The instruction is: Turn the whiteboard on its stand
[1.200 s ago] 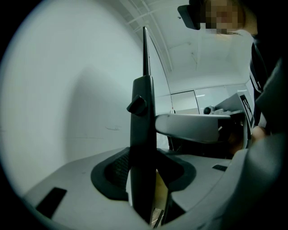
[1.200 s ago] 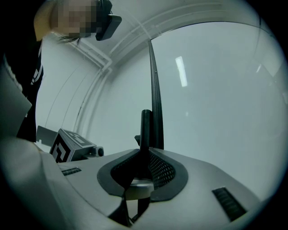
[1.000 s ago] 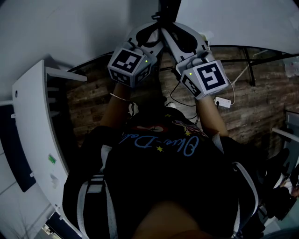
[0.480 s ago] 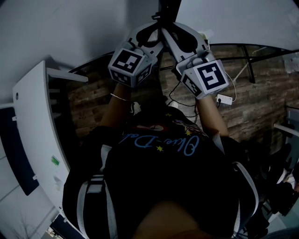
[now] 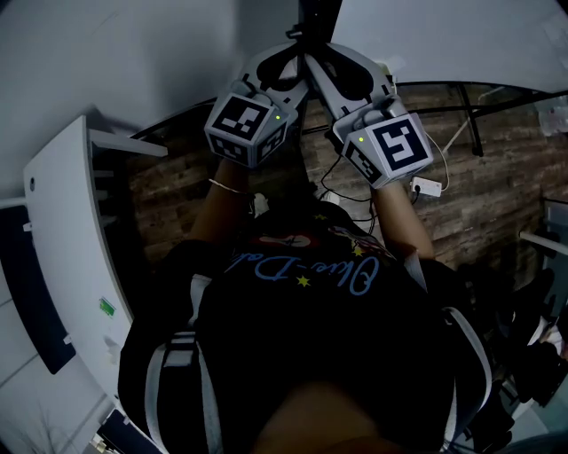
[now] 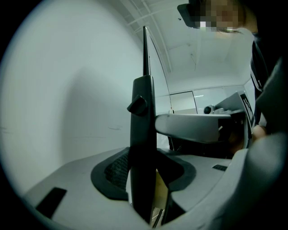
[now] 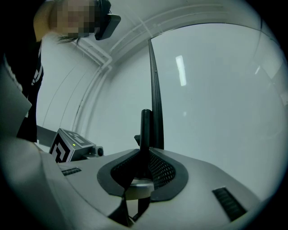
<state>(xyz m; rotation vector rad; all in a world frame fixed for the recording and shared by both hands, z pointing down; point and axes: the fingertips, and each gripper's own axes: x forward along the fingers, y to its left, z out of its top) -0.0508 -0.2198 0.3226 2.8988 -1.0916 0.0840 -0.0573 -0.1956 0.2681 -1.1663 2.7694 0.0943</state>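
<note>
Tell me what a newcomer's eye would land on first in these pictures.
In the head view, the left gripper and right gripper meet at top centre, both clamped on one dark frame post. In each gripper view that post stands upright between the jaws, with the pale whiteboard spreading beside it.

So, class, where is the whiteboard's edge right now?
The edge is at the head view's top centre, clamped between the left gripper and right gripper.
</note>
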